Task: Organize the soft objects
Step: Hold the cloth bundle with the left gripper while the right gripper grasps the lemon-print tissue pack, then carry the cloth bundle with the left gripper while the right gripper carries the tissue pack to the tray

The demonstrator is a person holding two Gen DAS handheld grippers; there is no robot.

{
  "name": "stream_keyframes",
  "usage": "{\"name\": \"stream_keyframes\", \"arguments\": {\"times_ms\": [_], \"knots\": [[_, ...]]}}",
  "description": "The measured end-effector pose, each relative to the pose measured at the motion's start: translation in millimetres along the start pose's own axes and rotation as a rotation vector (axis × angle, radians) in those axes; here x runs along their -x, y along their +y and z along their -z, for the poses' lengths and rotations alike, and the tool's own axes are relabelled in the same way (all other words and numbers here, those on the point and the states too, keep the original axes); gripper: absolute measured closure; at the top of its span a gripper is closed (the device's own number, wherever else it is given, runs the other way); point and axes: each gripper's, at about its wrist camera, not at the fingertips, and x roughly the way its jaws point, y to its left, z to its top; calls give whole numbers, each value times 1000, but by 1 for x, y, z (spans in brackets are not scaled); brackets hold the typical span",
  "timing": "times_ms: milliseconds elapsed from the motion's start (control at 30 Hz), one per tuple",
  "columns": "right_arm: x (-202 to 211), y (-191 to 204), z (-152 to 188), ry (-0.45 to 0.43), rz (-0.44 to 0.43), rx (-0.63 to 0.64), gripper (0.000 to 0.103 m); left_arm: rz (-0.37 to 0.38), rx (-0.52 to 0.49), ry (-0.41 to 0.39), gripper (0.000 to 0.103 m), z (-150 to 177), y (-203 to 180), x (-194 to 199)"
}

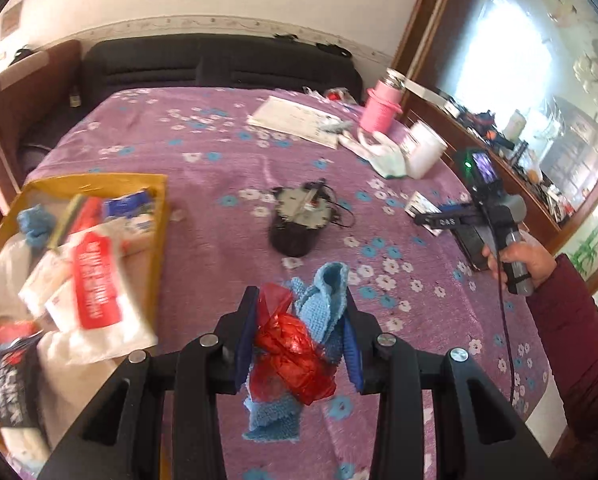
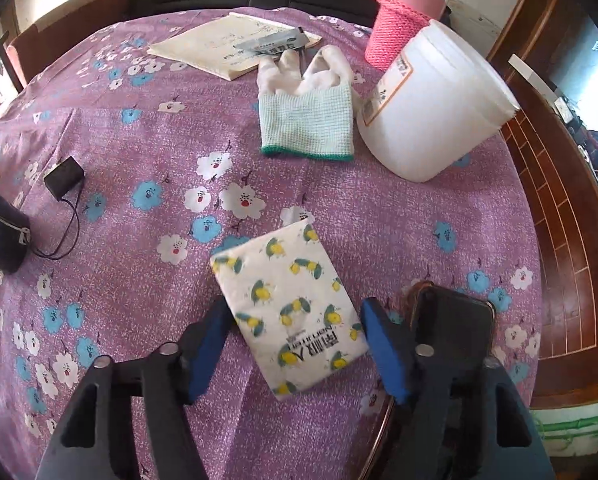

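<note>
- The left gripper (image 1: 301,330) is clenched on a bundle of soft things: a light blue knitted cloth (image 1: 326,300) and a crumpled red plastic bag (image 1: 289,354), both squeezed between its blue pads and lifted clear of the table.
- Beneath it spreads a purple tablecloth with white and blue flowers (image 1: 203,184).
- To the left of that bundle stands a yellow-brown open cardboard box (image 1: 155,184) with packets, a red-and-white wrapper and another blue cloth inside; this part is blurred.
- The right gripper (image 2: 293,346) points down at a white soft tissue packet printed with yellow and green fruit (image 2: 291,312), which lies flat on the cloth.
- Its jaws stand on either side of the packet; the left pad is close beside the packet's edge, and I cannot tell if the pads press on it.
- Just right of that gripper a dark phone (image 2: 453,320) lies near the table's edge.
- Farther back rest a white and pale green knitted glove with a green hem (image 2: 307,120), a white plastic tub lying tilted (image 2: 435,108), a pink flask in a pink knitted sleeve (image 2: 399,32) and a cream paper booklet (image 2: 219,46).
- A small black zipped pouch (image 1: 297,224) sits mid-table.
- From the left view, a hand in a dark red sleeve (image 1: 527,260) grips the right tool's handle.
</note>
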Motion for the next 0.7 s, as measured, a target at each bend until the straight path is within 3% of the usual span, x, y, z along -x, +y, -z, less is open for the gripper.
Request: {"name": "stream_keyframes", "arguments": {"times_ms": [200, 367, 467, 700], "knots": [[47, 6, 11, -77, -13, -49, 39, -164, 140, -91, 66, 17, 76, 64], [107, 53, 17, -168, -88, 16, 38, -261, 268, -121, 66, 42, 135, 101], [131, 99, 16, -203, -160, 85, 38, -226, 324, -105, 66, 57, 152, 103], [153, 230, 2, -208, -338, 252, 38, -103, 305, -79, 65, 59, 141, 76]]}}
